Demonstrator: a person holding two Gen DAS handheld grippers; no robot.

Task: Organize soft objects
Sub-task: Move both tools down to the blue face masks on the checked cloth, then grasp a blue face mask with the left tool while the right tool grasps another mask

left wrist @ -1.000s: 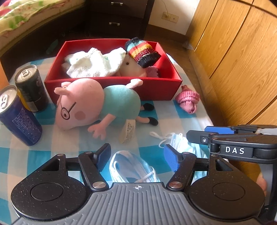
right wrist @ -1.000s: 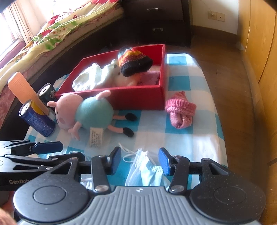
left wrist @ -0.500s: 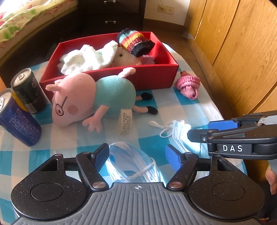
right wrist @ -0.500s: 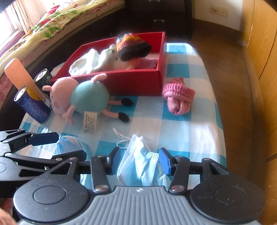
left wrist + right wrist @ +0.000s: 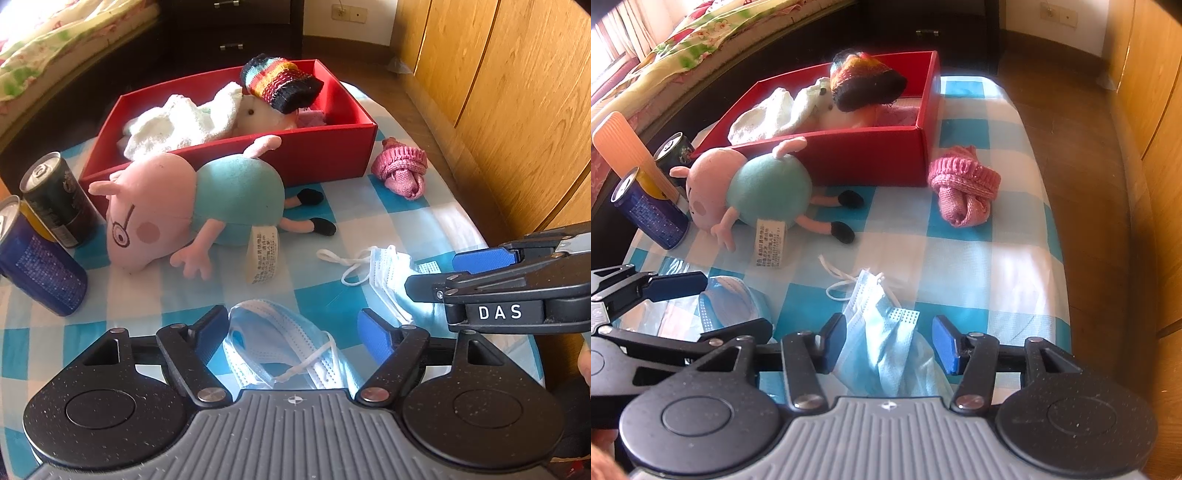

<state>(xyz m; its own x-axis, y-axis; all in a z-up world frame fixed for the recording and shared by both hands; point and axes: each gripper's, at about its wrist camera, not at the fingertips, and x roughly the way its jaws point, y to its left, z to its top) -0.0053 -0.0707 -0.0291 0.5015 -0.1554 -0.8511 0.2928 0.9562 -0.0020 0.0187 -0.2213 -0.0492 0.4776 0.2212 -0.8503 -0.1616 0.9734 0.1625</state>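
Two light blue face masks lie on the checked cloth near its front edge. One mask (image 5: 273,343) sits between the fingers of my left gripper (image 5: 291,328), whose jaws are opening; the right pad stands clear of it. The other mask (image 5: 882,343) lies between the fingers of my right gripper (image 5: 890,341), also opening, with a gap at its right pad. Farther back, a pig plush (image 5: 192,210) lies against the red box (image 5: 325,155), which holds a white cloth (image 5: 177,125), a striped knitted hat (image 5: 280,85) and a white plush. A pink knitted piece (image 5: 400,173) lies right of the box.
Two drink cans (image 5: 37,266) (image 5: 59,199) stand at the table's left edge, with an orange flat board (image 5: 617,144) behind them. A wooden wardrobe (image 5: 498,92) runs along the right. A bed and a dark dresser are behind the table.
My left gripper's jaws have widened and it has moved so more of its mask shows between the fingers. The right jaws have spread a little around the other mask.
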